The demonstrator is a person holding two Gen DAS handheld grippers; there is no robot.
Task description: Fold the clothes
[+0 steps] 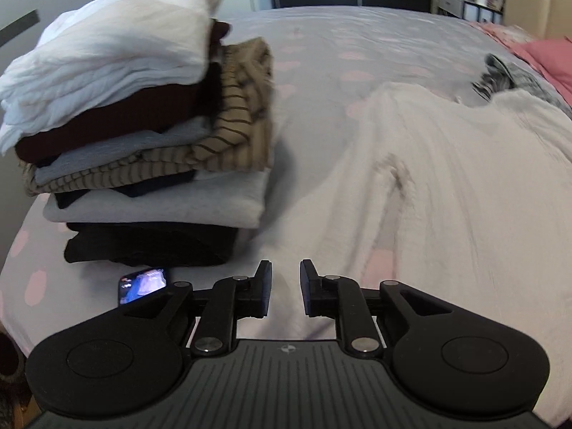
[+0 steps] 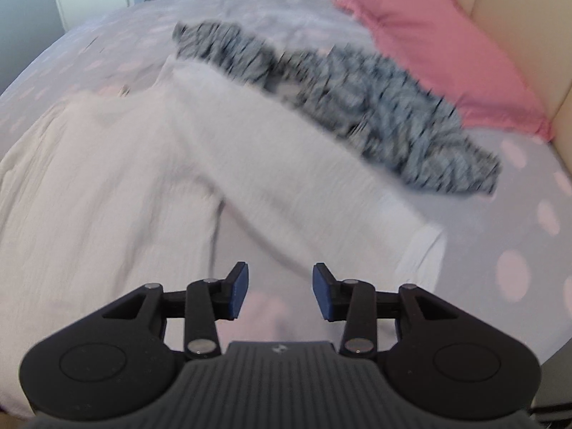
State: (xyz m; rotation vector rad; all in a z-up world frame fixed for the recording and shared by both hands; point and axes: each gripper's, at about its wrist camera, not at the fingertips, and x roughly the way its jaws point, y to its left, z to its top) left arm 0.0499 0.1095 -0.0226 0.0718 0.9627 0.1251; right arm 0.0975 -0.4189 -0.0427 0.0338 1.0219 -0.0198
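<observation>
A white crinkled garment lies spread flat on the bed, with a long sleeve stretched toward the right. My left gripper is open and empty, hovering just above the garment's near left edge. My right gripper is open and empty, above the gap between the garment's body and the sleeve. A black-and-white patterned garment lies crumpled beyond the sleeve; it also shows in the left wrist view.
A tall stack of folded clothes stands on the left of the bed. A phone with a lit screen lies in front of it. A pink pillow and a beige headboard are at the right.
</observation>
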